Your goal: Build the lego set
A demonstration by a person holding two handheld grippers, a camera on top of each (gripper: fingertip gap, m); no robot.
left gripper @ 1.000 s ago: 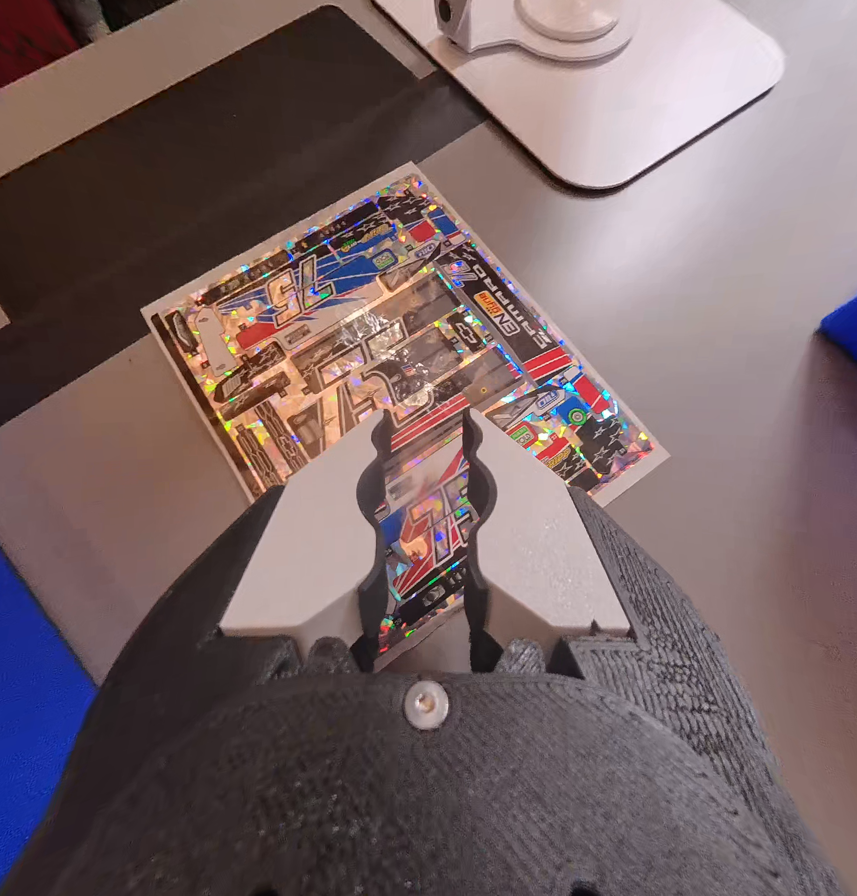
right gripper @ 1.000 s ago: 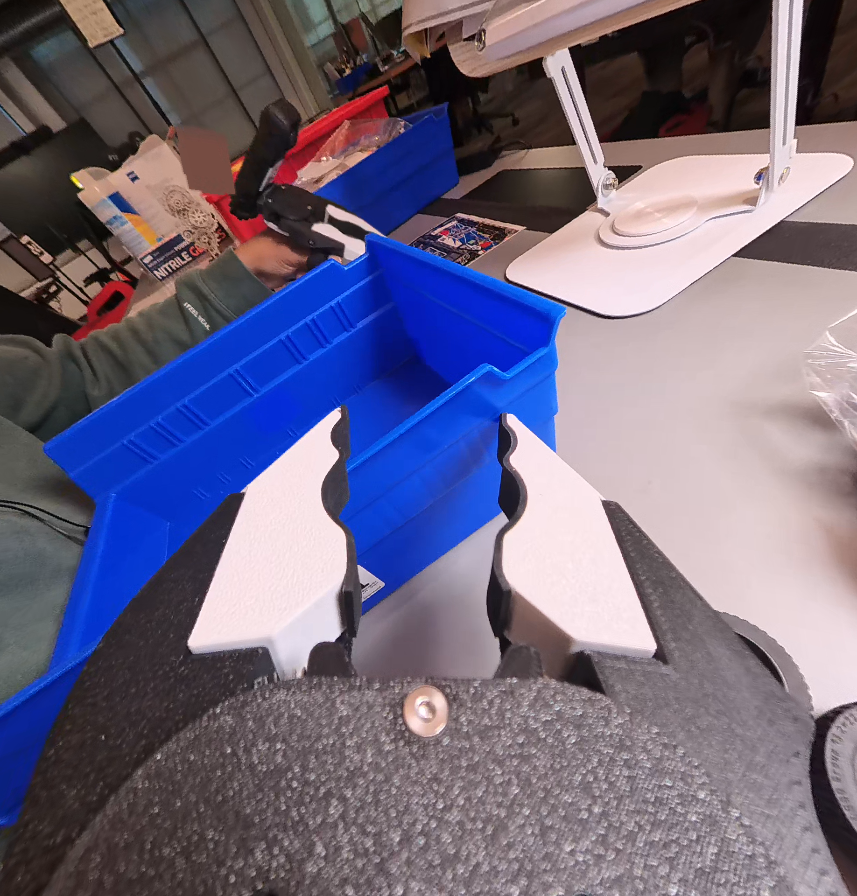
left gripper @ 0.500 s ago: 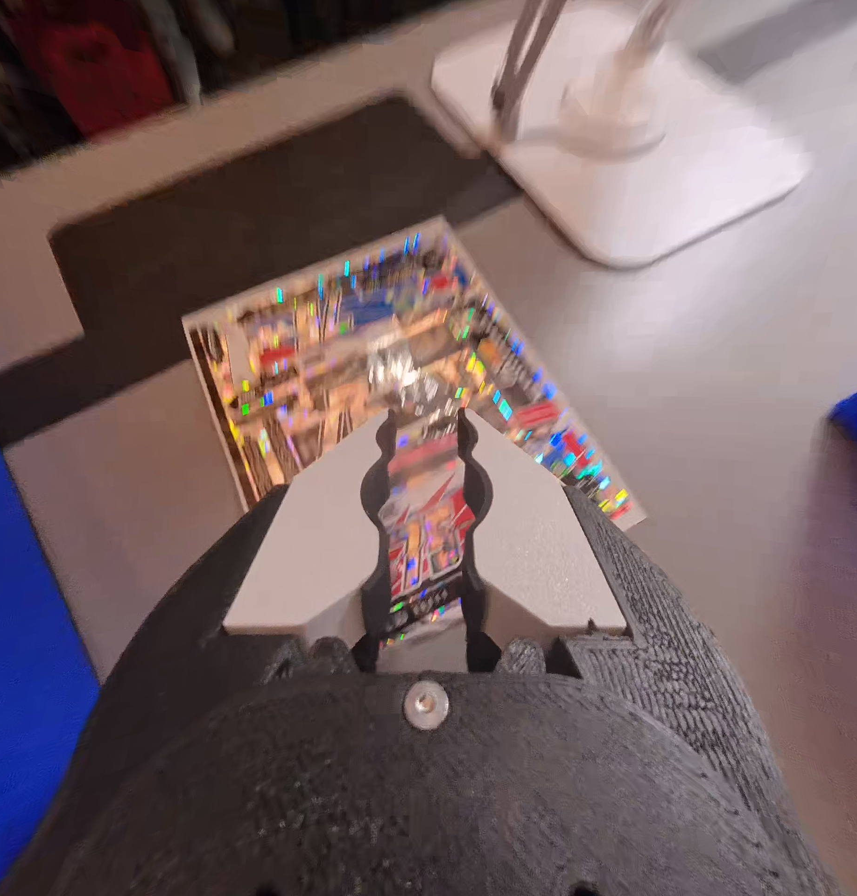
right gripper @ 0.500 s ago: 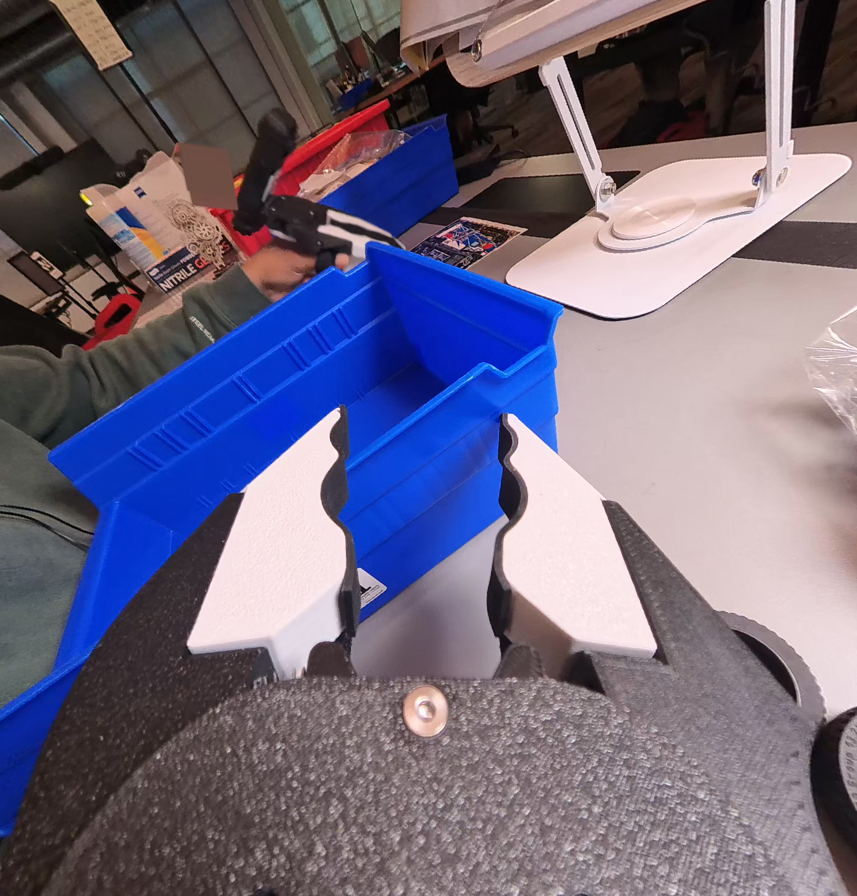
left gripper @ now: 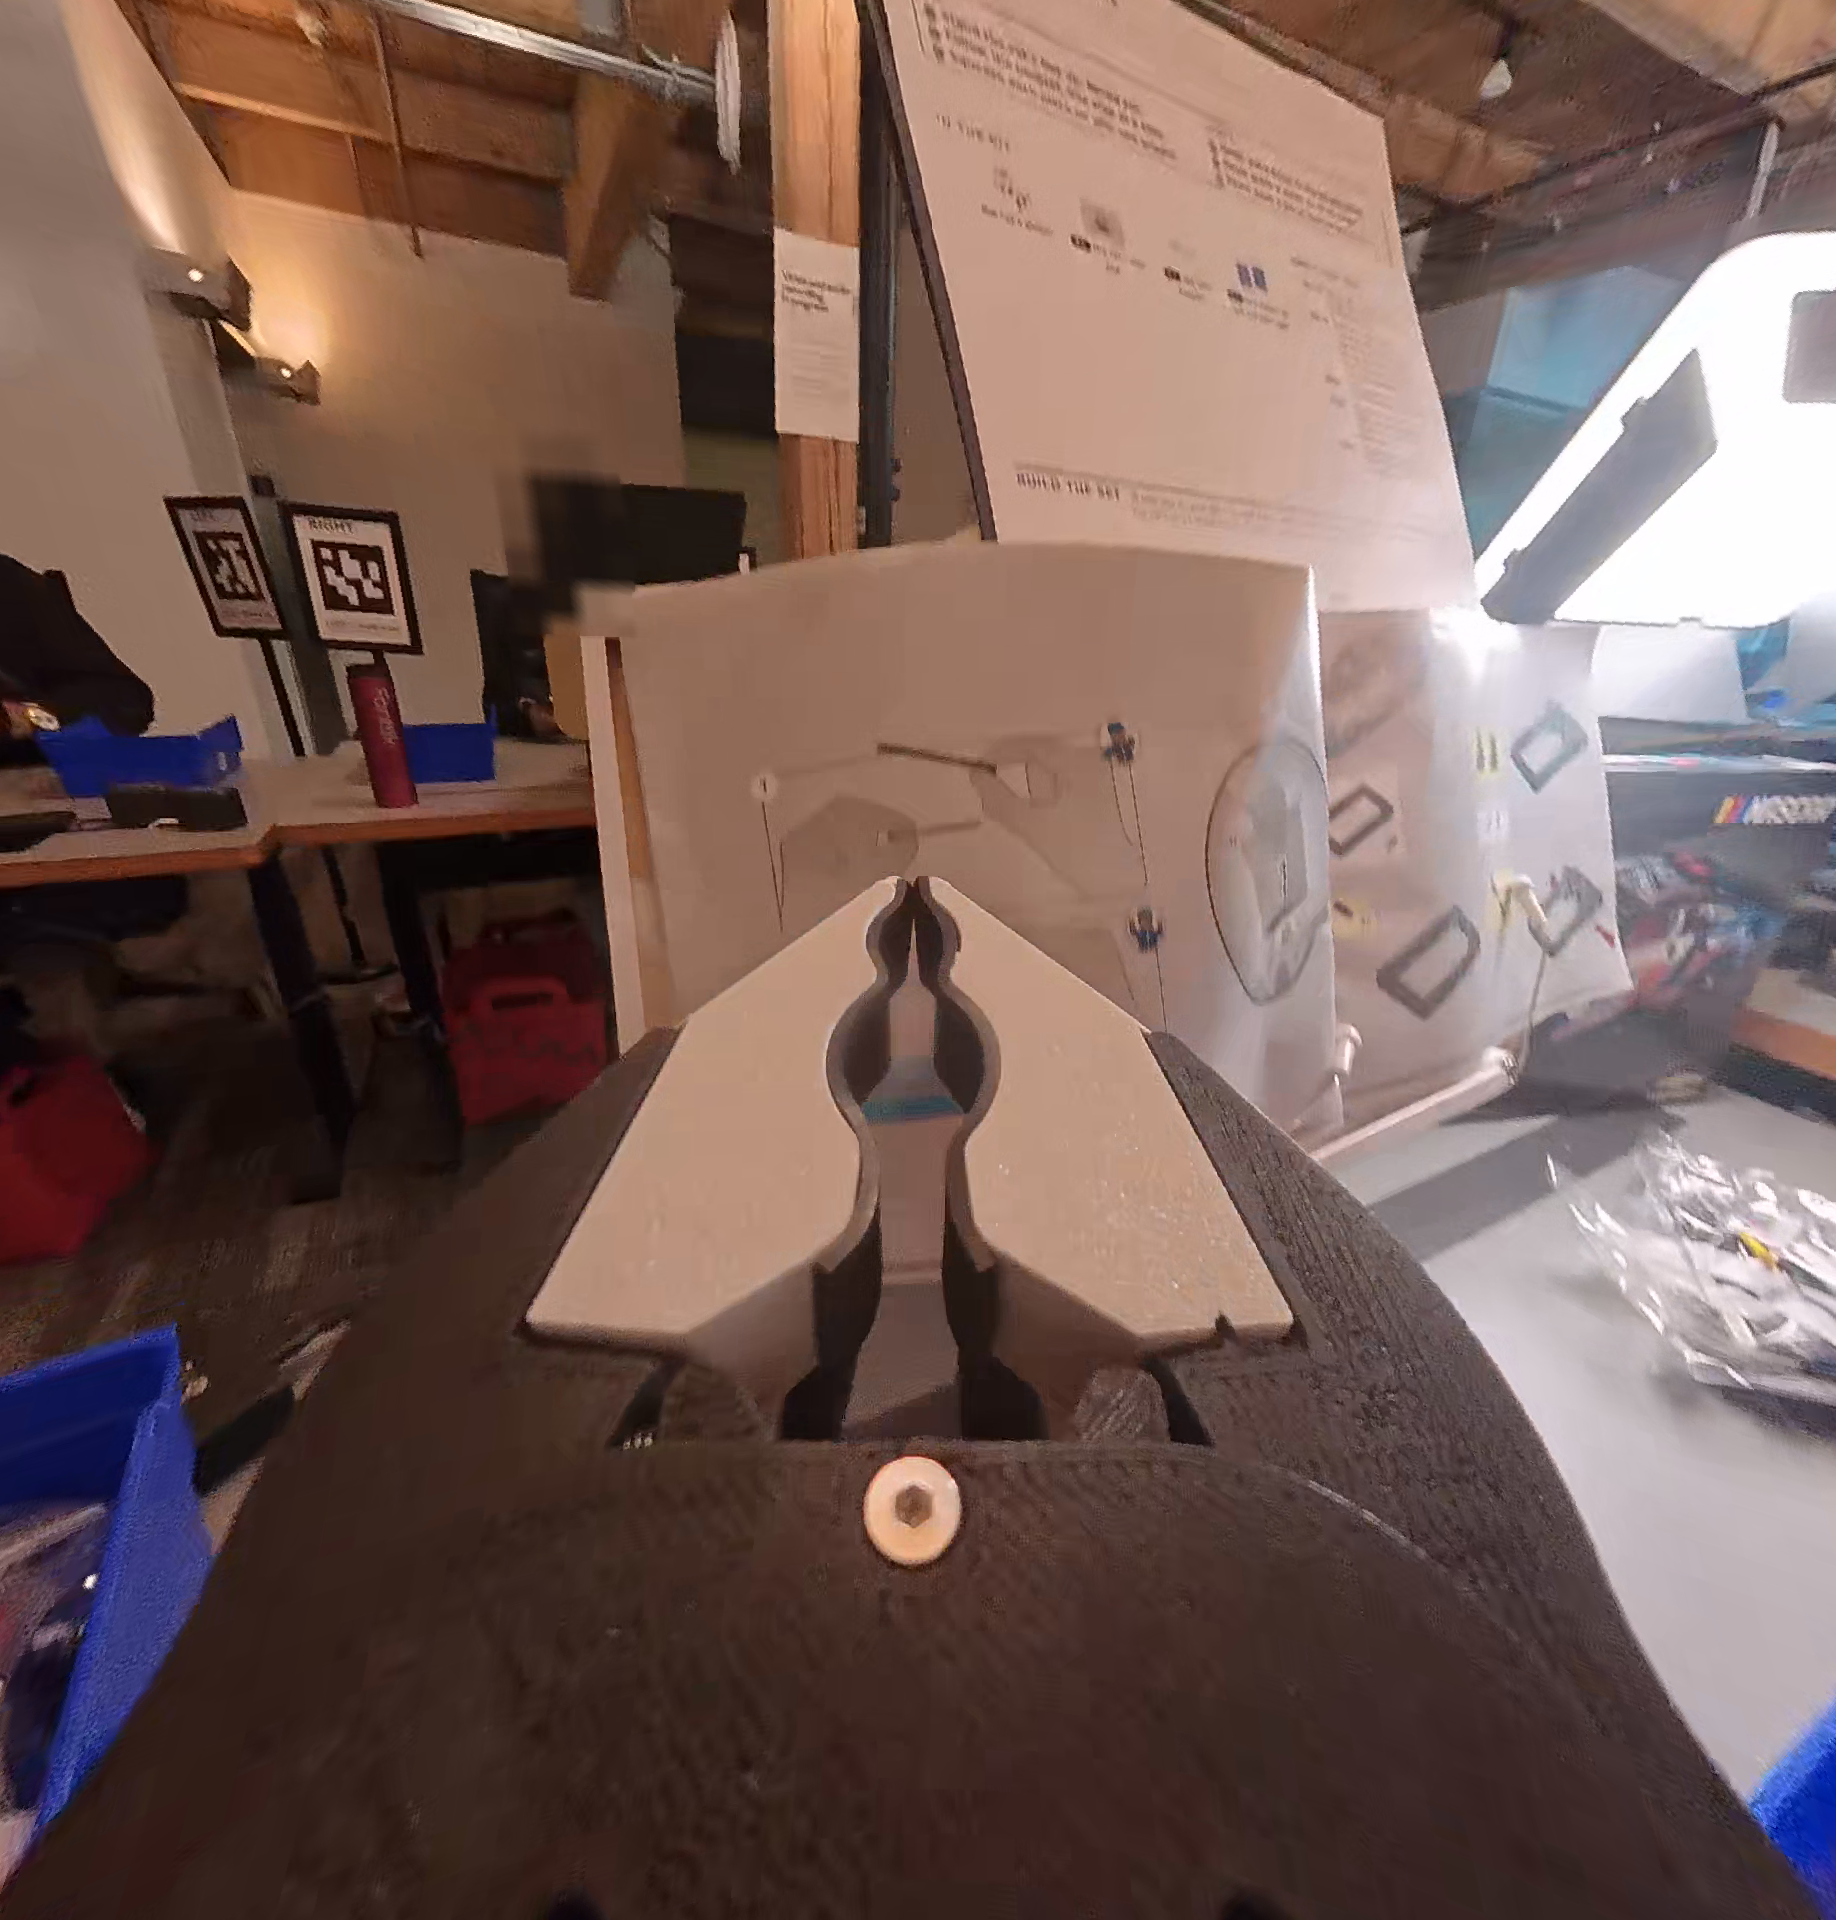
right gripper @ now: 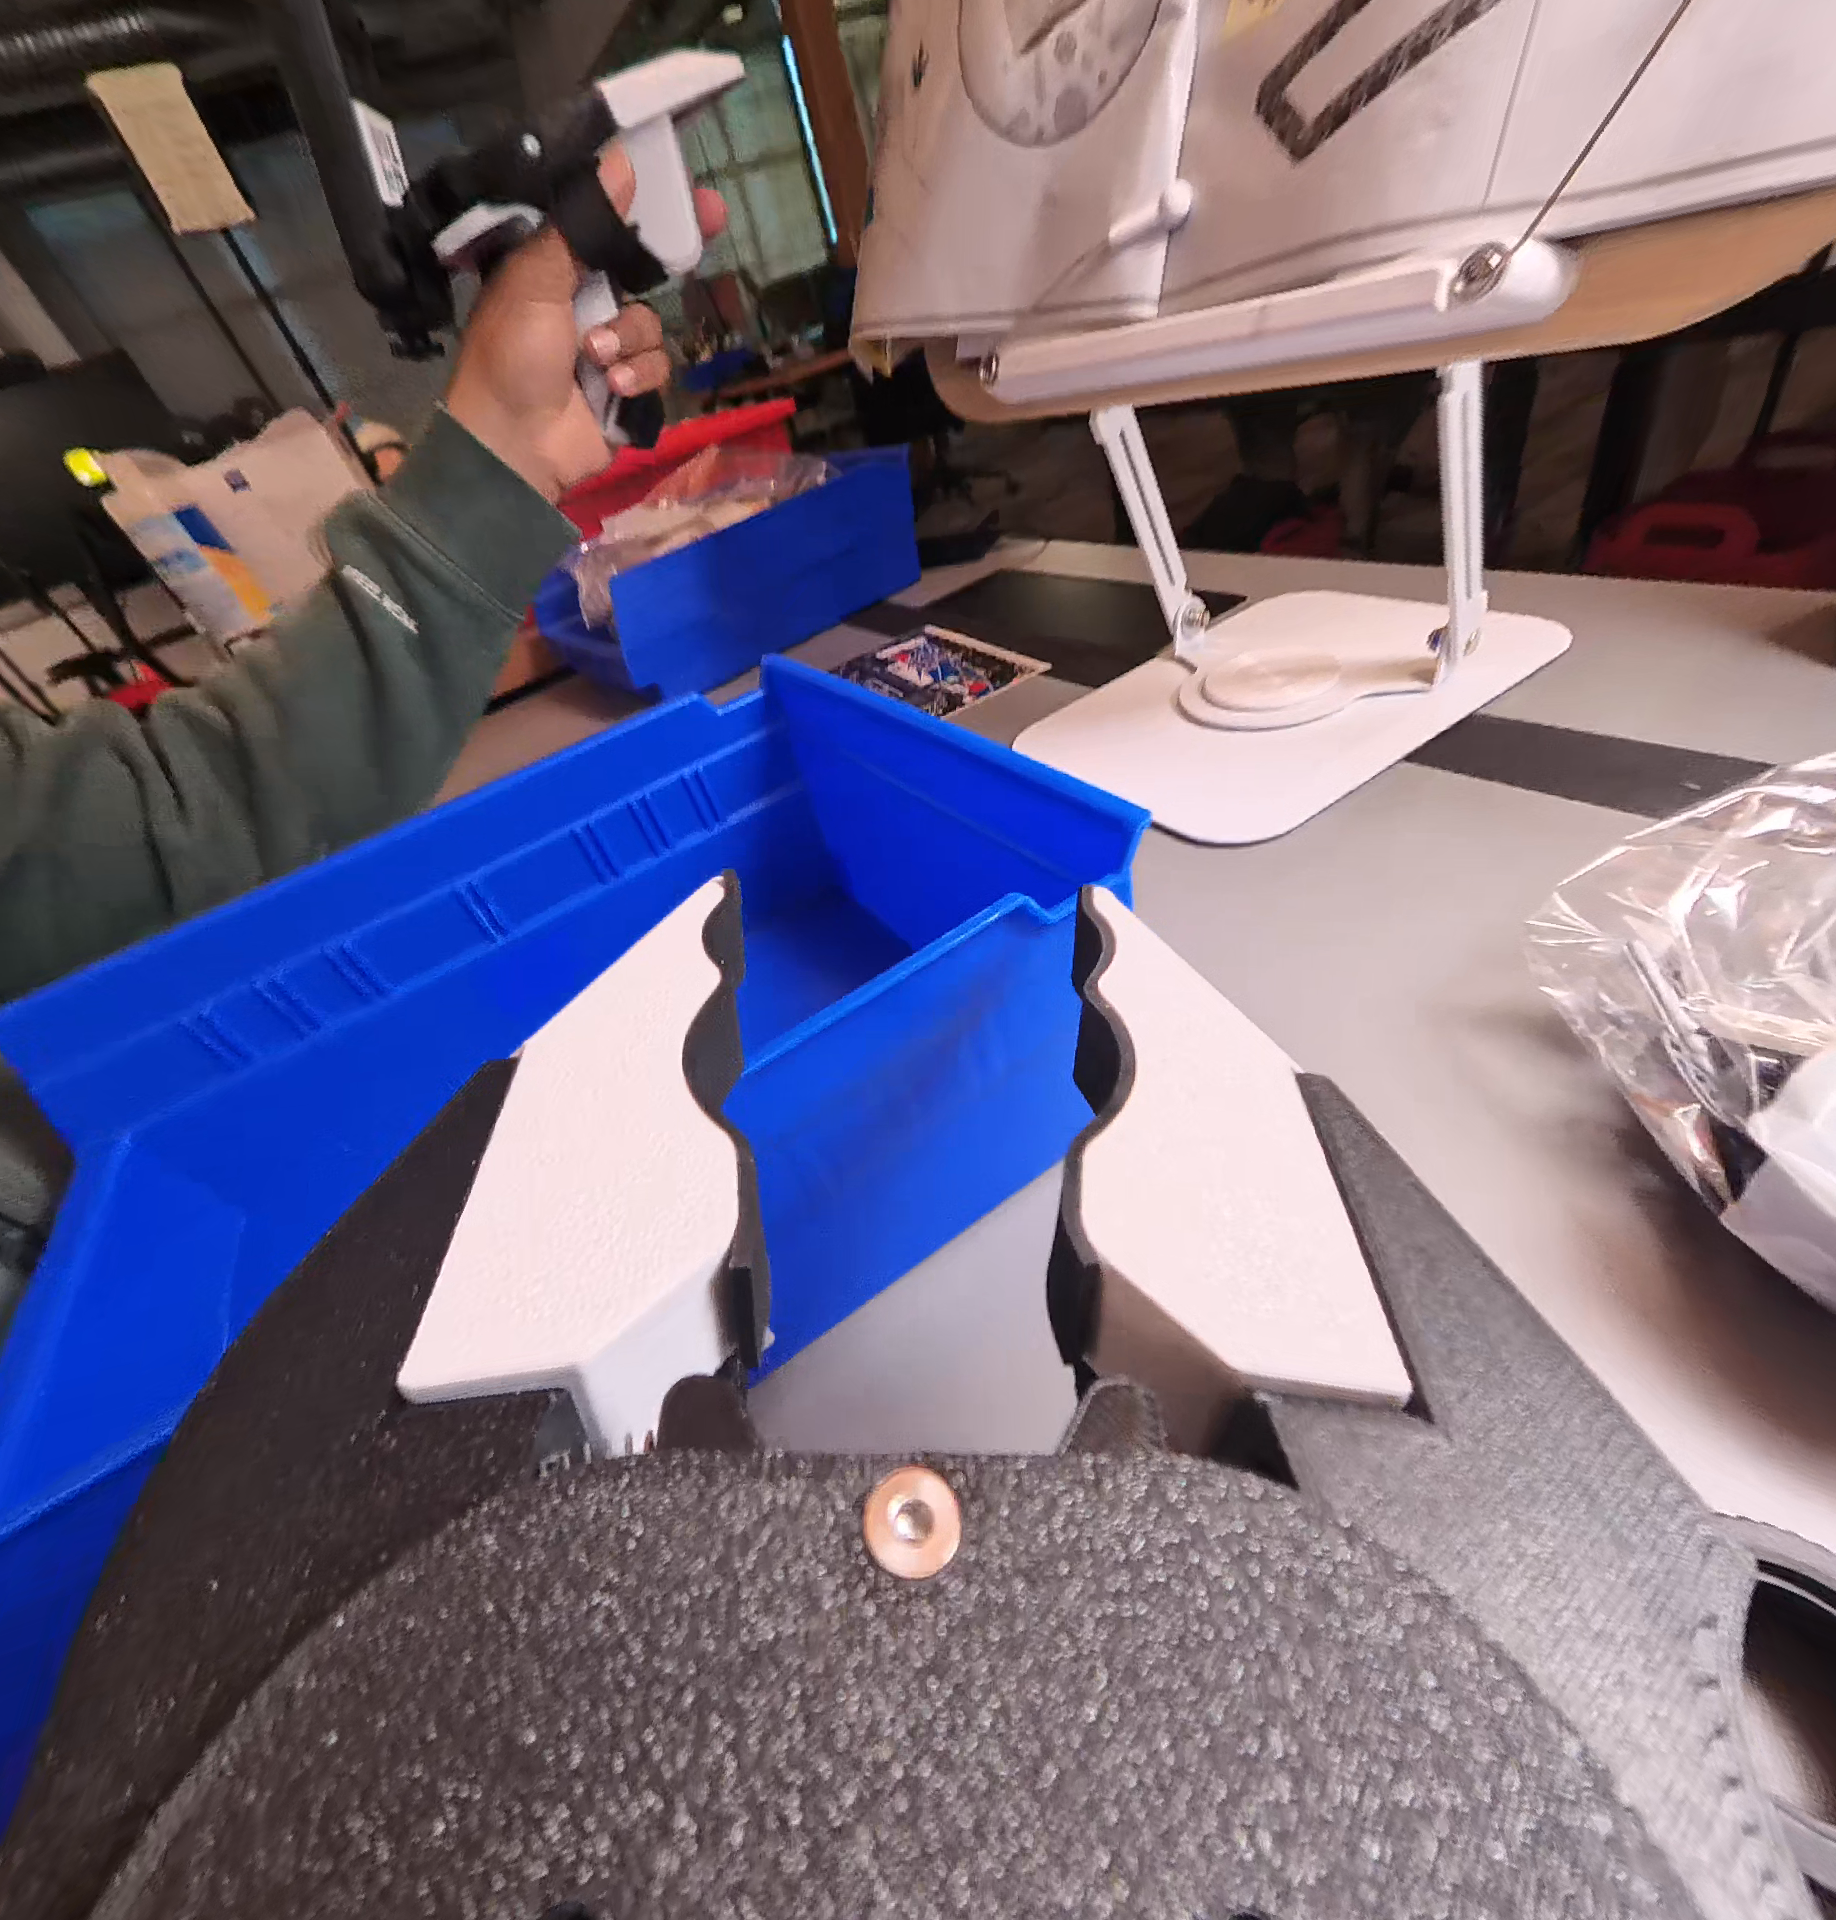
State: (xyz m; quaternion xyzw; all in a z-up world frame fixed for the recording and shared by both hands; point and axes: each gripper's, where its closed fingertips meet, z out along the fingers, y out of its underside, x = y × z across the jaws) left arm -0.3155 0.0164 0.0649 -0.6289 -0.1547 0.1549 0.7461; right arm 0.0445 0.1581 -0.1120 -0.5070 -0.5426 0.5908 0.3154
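My left gripper [left gripper: 916, 883] is raised off the table, its jaws pressed together at the tips with nothing between them, pointing at the instruction booklet [left gripper: 997, 748] propped on a white stand [right gripper: 1288, 717]. My right gripper [right gripper: 909, 904] has its jaws spread wide and empty, with the near wall of a blue bin [right gripper: 893, 1101] between them. Beyond that bin, the sticker sheet [right gripper: 940, 665] lies flat on the table [right gripper: 1413, 966]. A clear bag of lego parts [right gripper: 1724, 997] sits right of the right jaws.
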